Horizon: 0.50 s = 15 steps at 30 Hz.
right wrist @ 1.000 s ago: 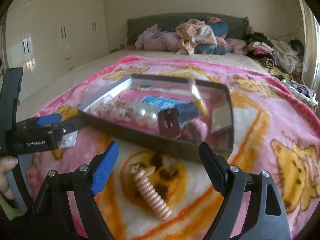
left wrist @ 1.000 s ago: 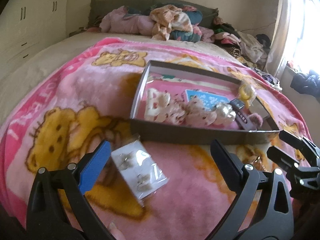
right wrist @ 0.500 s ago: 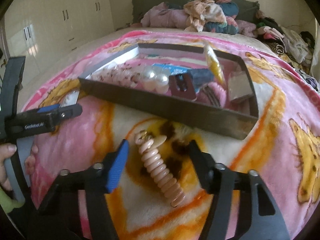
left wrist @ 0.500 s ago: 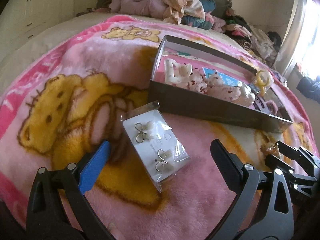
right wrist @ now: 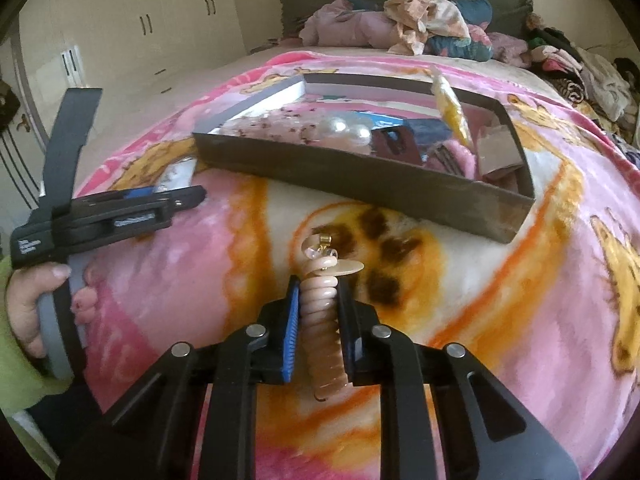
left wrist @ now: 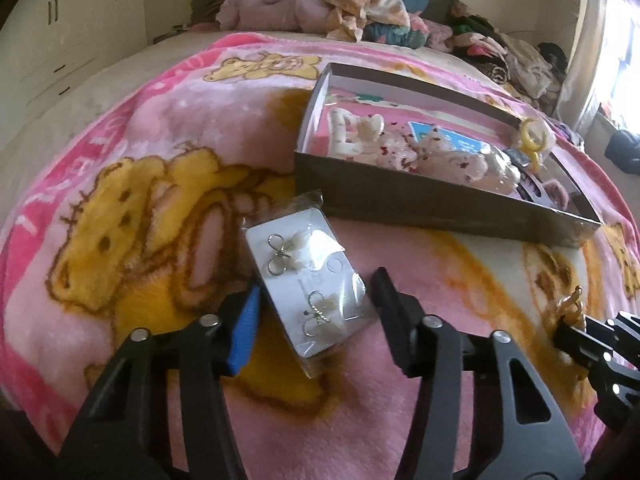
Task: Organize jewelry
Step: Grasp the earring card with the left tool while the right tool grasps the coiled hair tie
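My right gripper point(right wrist: 318, 312) has just been closing and now pinches the pink coil point(right wrist: 323, 320) on the blanket point(right wrist: 520, 320), just in front of the box point(right wrist: 360, 178). My left gripper point(left wrist: 316, 312) has also been closing; its jaws flank the near end of the earring card point(left wrist: 308, 284), which lies flat just before the box's near wall, but I cannot tell whether the pads press it yet. The box already holds pearls point(right wrist: 352, 128), clips and a yellow ring point(left wrist: 532, 138).

blanket point(left wrist: 168, 160): fleecy plush cloth
earring packet point(left wrist: 312, 280): glossy clear plastic over white card
spiral hair tie point(right wrist: 324, 320): smooth shiny plastic
box point(right wrist: 360, 184): matt card
pearls point(right wrist: 352, 128): glossy
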{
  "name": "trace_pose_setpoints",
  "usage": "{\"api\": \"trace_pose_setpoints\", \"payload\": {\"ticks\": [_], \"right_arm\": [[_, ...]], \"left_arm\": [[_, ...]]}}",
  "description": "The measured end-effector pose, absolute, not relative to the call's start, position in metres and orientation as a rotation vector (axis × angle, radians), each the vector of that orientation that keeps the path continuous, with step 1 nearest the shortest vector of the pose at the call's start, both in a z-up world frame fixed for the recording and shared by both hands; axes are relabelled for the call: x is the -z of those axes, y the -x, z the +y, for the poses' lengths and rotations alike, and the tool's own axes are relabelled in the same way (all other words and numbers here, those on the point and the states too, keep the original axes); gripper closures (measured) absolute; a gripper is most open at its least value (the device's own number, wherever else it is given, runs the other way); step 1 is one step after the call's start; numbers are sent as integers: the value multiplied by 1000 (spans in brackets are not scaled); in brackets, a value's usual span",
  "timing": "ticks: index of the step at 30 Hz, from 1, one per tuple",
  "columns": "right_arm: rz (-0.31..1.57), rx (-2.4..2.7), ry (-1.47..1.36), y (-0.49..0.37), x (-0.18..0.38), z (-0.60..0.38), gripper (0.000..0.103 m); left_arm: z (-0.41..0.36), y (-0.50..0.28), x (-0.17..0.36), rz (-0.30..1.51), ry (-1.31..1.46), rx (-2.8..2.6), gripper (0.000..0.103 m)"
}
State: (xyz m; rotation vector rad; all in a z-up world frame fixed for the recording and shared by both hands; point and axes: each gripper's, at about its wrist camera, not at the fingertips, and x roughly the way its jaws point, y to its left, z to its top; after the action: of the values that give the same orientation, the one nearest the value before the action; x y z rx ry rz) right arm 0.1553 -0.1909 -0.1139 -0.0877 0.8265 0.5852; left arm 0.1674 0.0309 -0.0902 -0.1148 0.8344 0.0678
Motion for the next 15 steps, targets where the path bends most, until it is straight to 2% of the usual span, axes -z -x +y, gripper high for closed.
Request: {"api": "trace_pose_setpoints", "payload": {"ticks": [15], "right_arm": [[765,-602,40,-141,85,-201,86]], "left_arm": [[-1,-147,54,774,131,92,65]]}}
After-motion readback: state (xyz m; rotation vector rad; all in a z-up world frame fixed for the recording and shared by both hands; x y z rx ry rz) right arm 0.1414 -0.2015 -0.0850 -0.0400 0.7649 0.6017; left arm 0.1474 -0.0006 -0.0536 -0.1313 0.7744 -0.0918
